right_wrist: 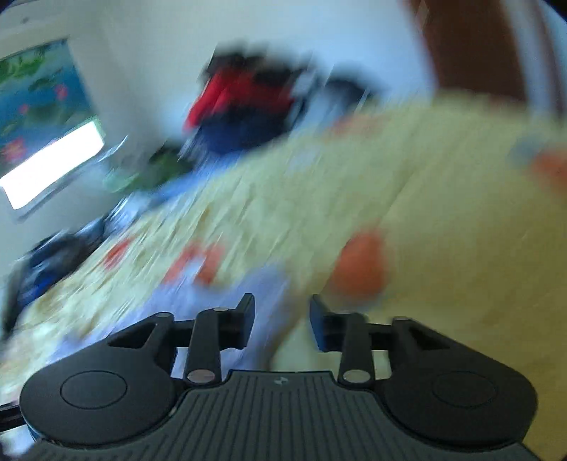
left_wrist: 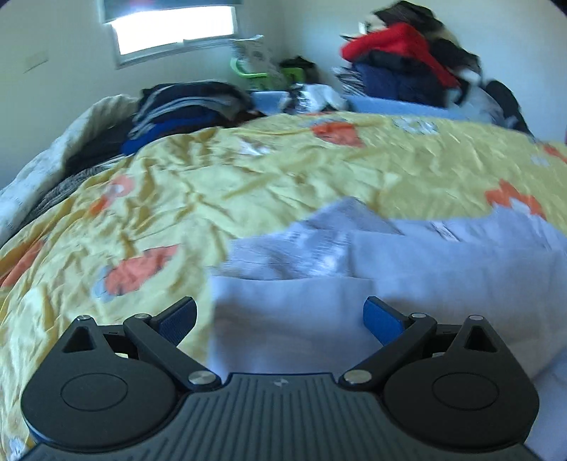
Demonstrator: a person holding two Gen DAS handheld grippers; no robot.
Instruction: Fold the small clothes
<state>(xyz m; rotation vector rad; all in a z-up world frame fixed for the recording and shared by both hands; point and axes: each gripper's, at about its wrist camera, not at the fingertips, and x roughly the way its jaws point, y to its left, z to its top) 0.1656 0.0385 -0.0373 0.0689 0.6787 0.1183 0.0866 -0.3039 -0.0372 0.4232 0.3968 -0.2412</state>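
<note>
A pale lavender garment (left_wrist: 354,269) lies rumpled on the yellow flowered bedspread (left_wrist: 219,184). The left gripper (left_wrist: 280,317) hovers over its near edge, jaws spread wide and empty. The right gripper (right_wrist: 281,319), partly parted, holds nothing in a blurred view.

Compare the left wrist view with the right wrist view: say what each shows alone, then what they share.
Left only: the left gripper, wide open above the white garment, and a dark folded stack.
Right only: the right gripper, partly open with nothing between its pads, and a wall picture.
Both: the yellow bedspread, the garment, the window, and the red-topped clothes pile.
</note>
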